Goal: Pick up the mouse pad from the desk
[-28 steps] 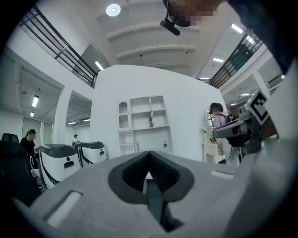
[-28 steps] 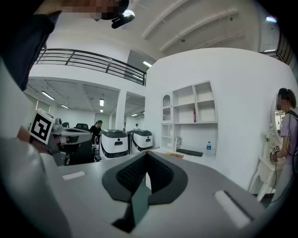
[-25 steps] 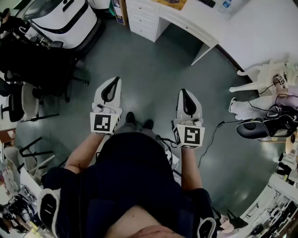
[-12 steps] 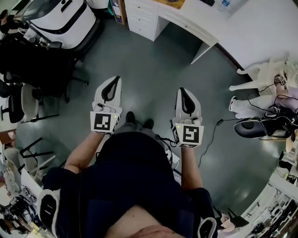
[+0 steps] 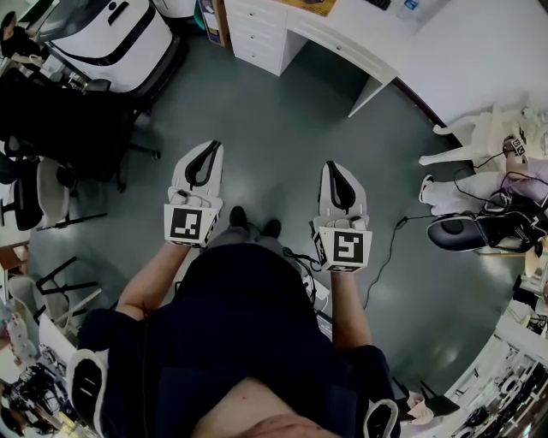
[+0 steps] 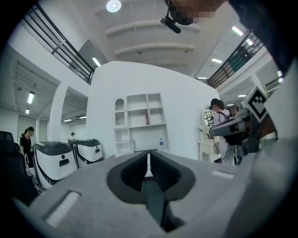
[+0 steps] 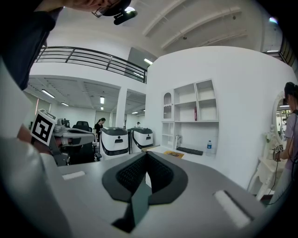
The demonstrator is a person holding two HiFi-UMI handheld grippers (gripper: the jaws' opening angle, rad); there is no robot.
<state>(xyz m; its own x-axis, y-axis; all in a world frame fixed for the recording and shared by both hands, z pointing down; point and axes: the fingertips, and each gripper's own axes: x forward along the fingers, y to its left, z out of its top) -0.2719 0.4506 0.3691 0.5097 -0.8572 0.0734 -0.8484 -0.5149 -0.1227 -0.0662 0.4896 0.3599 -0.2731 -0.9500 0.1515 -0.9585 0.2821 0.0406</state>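
The mouse pad (image 5: 315, 5) is a yellow-orange sheet on the white desk (image 5: 360, 44) at the top edge of the head view. In the right gripper view the mouse pad (image 7: 173, 154) lies far ahead, beside a dark keyboard (image 7: 189, 150) and a water bottle (image 7: 209, 147). Both grippers are held level over the grey floor, well short of the desk. My left gripper (image 5: 211, 145) (image 6: 148, 156) is all but shut, its jaws opening by a hairline slit with nothing between them. My right gripper (image 5: 331, 165) (image 7: 146, 155) is shut and empty.
A white drawer unit (image 5: 261, 34) stands under the desk's left end. White machines (image 5: 116, 34) and black office chairs (image 5: 51, 120) crowd the left. A white chair (image 5: 475, 141), a black device (image 5: 467, 233) and a floor cable (image 5: 387, 257) lie to the right.
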